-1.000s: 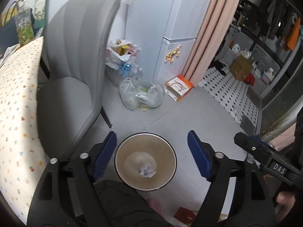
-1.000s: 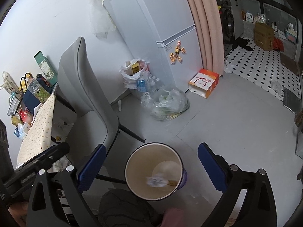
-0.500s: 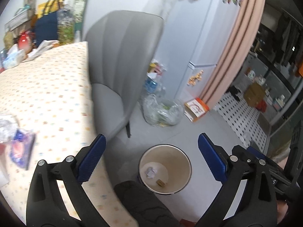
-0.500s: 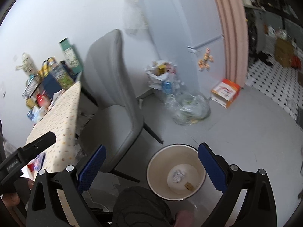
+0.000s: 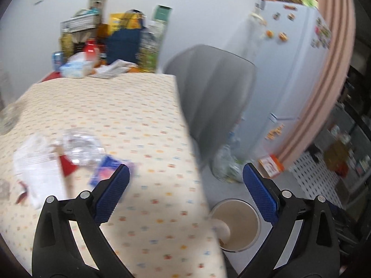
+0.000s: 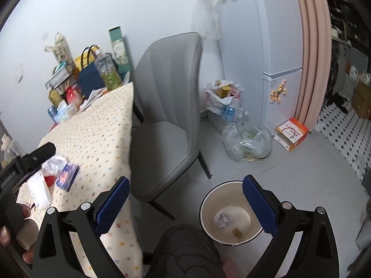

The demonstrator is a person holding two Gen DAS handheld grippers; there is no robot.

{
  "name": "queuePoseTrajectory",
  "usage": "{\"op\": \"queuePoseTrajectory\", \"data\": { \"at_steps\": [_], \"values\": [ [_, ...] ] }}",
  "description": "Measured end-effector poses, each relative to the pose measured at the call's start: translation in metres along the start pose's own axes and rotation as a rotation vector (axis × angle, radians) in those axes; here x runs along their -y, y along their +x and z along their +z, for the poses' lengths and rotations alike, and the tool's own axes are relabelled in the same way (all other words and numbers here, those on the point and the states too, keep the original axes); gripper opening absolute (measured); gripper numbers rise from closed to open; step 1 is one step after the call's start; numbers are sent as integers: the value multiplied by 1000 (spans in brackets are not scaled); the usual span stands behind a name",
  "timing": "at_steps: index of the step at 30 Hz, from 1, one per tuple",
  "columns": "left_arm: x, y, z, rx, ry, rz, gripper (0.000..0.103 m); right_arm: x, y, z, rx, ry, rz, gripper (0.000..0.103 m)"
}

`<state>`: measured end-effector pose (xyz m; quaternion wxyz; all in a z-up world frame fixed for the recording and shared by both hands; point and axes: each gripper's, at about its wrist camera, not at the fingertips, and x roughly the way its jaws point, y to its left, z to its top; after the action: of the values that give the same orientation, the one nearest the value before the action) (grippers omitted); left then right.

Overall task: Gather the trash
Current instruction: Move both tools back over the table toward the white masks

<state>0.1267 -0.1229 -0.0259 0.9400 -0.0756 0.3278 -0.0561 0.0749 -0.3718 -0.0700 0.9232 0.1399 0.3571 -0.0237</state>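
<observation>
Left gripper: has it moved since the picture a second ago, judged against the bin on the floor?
Yes. The left gripper then framed the bin; now the bin sits low under its right finger, with the table ahead. It has swung toward the table, open and empty.

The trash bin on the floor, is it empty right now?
No, the trash bin holds a crumpled paper wad and a small brown scrap at its bottom.

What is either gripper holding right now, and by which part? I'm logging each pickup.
Nothing. The left gripper and the right gripper both stand open and empty; the trash lies untouched on the table.
</observation>
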Motion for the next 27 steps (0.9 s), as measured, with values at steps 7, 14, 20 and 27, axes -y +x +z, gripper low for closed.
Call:
{"op": "queuePoseTrajectory", "data": {
  "at_steps": [7, 14, 20, 27],
  "values": [
    [-45, -28, -4, 59, -51, 85, 97, -43, -11, -2, 22, -82, 35, 95],
    [-88, -47, -13, 65, -81, 105, 97, -85, -14, -7, 25, -156, 87, 95],
    [-122, -59, -25, 60, -114, 116, 97, -120, -11, -14, 3, -219, 151, 95],
    [-156, -74, -34, 80, -131, 148, 97, -161, -7, -23, -12, -277, 196, 95]
  ]
}}
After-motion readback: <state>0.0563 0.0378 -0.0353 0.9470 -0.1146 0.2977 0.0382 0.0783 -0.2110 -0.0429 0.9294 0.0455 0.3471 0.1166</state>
